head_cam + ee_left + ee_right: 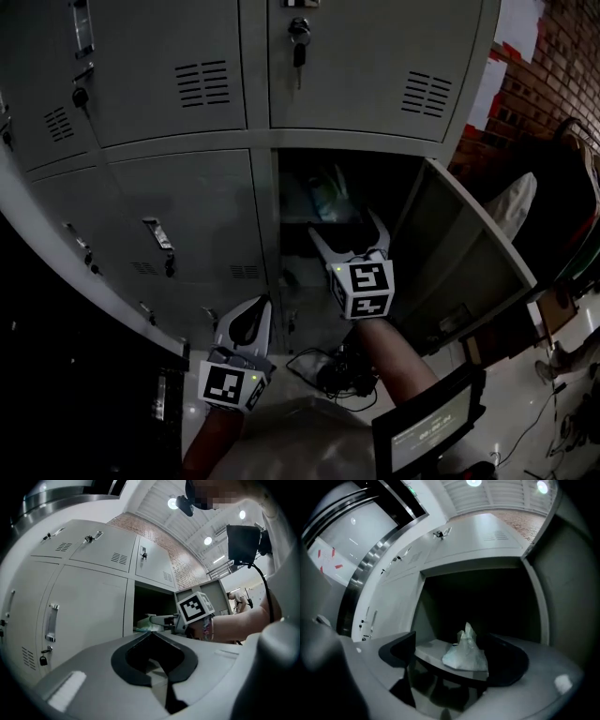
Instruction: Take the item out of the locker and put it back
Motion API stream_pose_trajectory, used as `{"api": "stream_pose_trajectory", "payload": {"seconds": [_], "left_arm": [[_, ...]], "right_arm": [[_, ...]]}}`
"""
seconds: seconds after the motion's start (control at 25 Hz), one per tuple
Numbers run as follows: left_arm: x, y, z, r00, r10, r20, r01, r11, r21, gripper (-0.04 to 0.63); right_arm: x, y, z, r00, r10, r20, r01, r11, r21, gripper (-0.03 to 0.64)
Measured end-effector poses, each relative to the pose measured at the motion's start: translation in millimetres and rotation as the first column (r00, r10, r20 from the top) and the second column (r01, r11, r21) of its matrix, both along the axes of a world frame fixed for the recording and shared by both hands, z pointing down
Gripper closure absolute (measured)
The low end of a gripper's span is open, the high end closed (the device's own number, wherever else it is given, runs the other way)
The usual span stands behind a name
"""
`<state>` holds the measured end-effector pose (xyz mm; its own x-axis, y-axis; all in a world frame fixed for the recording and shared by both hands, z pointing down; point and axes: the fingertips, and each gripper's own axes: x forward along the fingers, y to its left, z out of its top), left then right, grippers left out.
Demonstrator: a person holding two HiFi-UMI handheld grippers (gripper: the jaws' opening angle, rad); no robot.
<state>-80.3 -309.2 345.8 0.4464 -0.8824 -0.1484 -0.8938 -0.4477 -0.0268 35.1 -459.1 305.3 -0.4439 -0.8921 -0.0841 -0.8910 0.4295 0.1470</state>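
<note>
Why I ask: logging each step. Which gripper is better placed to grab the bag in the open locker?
Probably right. The right gripper, jaws apart, points into the locker at the bag; the left gripper hangs lower, shut, outside.

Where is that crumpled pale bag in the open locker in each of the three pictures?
Head view: bag in the dark open locker, centre, just above the right gripper.
Left gripper view: bag small, left of centre, at the locker's mouth beside that gripper's tips.
Right gripper view: bag bottom centre, on the shelf, framed by the open jaws.
Shared landmark: the open locker's dark mouth.
</note>
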Motion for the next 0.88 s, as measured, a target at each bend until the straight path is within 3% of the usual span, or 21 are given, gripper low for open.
{"api": "stream_pose_trajectory", "payload": {"seconds": [0.2, 0.32, 0.36, 0.4, 0.44, 0.48, 0.52, 0.72, 0.88], "left_arm": [[-17.8, -9.8, 2.6, 1.000, -0.014, -0.008, 0.014, 1.000, -0.014, 0.591], [-22.2, -15.2, 4.3, 1.000, -0.013, -0.007, 0.013, 1.000, -0.017, 0.591], [-23.2, -17.0, 5.7, 1.000, -0.013, -0.008, 0.013, 1.000, -0.022, 0.591], [-24.0, -18.8, 7.1, 1.000, -0.013, -0.009, 0.013, 1.000, -0.027, 0.591], [-24.6, -20.8, 7.8, 1.000, -0.013, -0.010, 0.012, 0.999, -0.030, 0.591], [-25.3, -22.7, 7.8, 1.000, -0.012, -0.012, 0.012, 0.999, -0.032, 0.592], [-26.3, -24.7, 7.6, 1.000, -0.014, -0.013, 0.013, 0.999, -0.034, 0.591], [-31.3, -41.2, 1.9, 0.999, -0.029, -0.014, 0.029, 0.999, -0.015, 0.592], [-28.4, -48.7, -6.9, 0.999, -0.020, -0.025, 0.020, 1.000, -0.003, 0.591]], "right_arm": [[5.9, -44.1, 3.0, 0.995, 0.094, -0.023, -0.095, 0.995, -0.038, 0.187], [11.5, -63.0, 11.9, 0.995, 0.101, -0.021, -0.102, 0.989, -0.108, 0.193], [11.5, -66.9, 15.1, 0.996, 0.090, -0.028, -0.093, 0.987, -0.130, 0.240], [10.8, -69.2, 18.0, 0.996, 0.076, -0.043, -0.082, 0.986, -0.144, 0.386], [10.1, -70.0, 20.1, 0.996, 0.066, -0.057, -0.073, 0.986, -0.148, 0.487], [10.4, -69.1, 20.7, 0.996, 0.063, -0.062, -0.071, 0.988, -0.139, 0.560], [11.5, -66.2, 19.7, 0.996, 0.068, -0.061, -0.075, 0.990, -0.119, 0.576], [14.1, -26.3, 5.6, 0.994, 0.094, -0.062, -0.092, 0.995, 0.034, 0.603], [13.6, 30.4, -1.4, 0.998, 0.054, -0.016, -0.051, 0.990, 0.135, 0.603]]}}
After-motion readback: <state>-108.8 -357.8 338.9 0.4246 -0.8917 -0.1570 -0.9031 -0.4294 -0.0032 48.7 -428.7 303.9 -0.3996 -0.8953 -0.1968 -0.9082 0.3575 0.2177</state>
